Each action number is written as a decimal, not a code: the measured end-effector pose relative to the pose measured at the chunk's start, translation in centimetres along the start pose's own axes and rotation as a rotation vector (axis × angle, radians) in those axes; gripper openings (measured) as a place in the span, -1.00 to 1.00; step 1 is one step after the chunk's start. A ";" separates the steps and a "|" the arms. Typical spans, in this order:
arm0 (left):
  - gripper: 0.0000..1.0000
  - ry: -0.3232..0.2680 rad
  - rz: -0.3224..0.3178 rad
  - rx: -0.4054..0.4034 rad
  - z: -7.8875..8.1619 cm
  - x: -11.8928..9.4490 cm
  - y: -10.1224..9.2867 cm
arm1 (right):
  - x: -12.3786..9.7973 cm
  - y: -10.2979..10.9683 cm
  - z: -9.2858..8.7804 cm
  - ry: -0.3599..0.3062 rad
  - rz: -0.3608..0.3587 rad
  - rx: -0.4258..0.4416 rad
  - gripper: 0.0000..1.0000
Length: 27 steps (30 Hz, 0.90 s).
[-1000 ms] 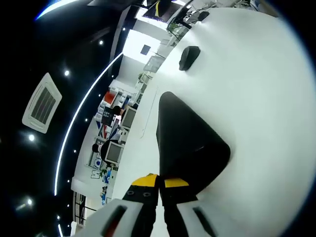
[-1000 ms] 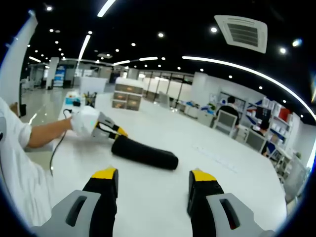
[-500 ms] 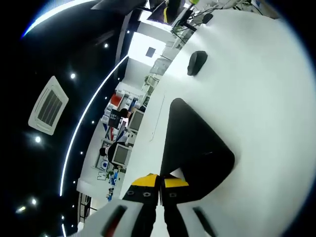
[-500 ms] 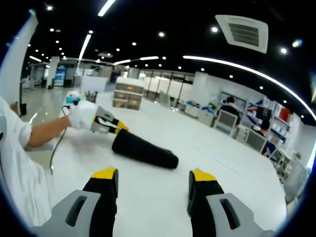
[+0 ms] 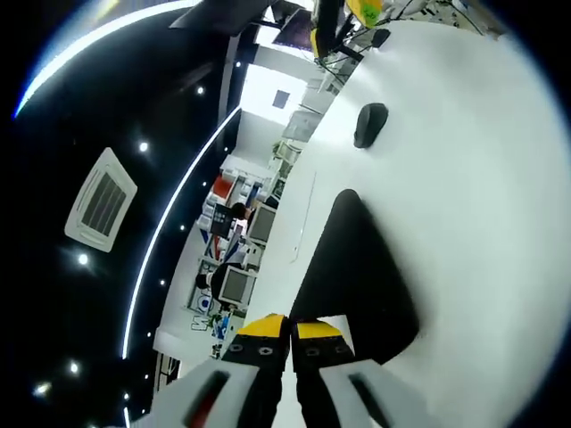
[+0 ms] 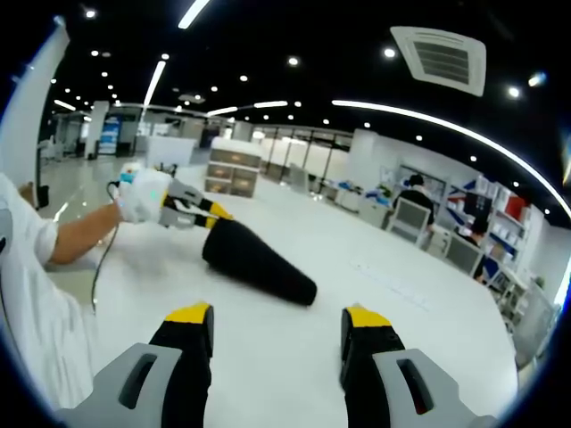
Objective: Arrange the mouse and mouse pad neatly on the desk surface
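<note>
The left gripper (image 5: pixel 290 332) is pinching the black mouse pad (image 5: pixel 352 267) and lifting one edge off the desk (image 5: pixel 482 178). The mouse (image 5: pixel 369 125) is sitting at 12 o'clock. The right gripper (image 6: pixel 277 323) is waiting wide open. Next, the pad probably needs laying flat near the mouse.

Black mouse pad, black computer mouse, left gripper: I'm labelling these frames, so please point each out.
Black mouse pad (image 6: pixel 259 265), right gripper view, middle of its lifted surface.
Black computer mouse (image 5: pixel 369 124), left gripper view, its top shell.
Left gripper (image 5: pixel 289 328), left gripper view, between its yellow fingertips.

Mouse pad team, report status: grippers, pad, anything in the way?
Left gripper shut on mouse pad, one edge raised off desk. Right gripper open, hovering. Mouse apart, beyond the pad.
</note>
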State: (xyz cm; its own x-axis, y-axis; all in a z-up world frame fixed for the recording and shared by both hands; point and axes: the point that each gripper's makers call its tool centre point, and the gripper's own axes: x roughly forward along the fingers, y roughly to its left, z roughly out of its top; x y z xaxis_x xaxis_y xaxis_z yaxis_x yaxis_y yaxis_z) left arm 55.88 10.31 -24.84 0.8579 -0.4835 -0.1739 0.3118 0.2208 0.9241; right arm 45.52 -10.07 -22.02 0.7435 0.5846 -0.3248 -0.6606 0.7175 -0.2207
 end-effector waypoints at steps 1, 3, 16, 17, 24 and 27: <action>-0.93 0.000 0.004 0.005 0.1 0.0 0.1 | 0.0 0.0 0.0 0.001 0.000 0.000 0.10; -0.93 0.002 0.022 0.030 0.4 -0.2 0.5 | 0.1 0.1 -0.1 0.004 0.003 -0.001 0.10; -0.93 -0.002 0.051 0.087 1.1 -0.5 1.8 | 0.6 0.6 -0.3 0.012 0.022 -0.003 0.10; -0.93 -0.001 0.053 0.101 1.2 -0.5 2.0 | 0.6 0.6 -0.3 0.012 0.023 -0.003 0.10; -0.94 -0.013 0.062 0.132 2.4 -0.1 3.2 | 0.3 0.3 -0.4 0.011 0.016 0.001 0.10; -0.94 -0.015 0.064 0.147 2.7 0.0 3.6 | 0.2 0.3 -0.4 0.010 0.014 0.003 0.10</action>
State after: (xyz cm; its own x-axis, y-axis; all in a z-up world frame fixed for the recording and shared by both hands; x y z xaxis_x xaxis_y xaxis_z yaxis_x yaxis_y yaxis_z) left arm 55.90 8.79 -20.54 0.8675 -0.4853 -0.1088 0.1925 0.1259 0.9732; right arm 45.47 -9.92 -22.50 0.7327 0.5913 -0.3369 -0.6710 0.7100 -0.2134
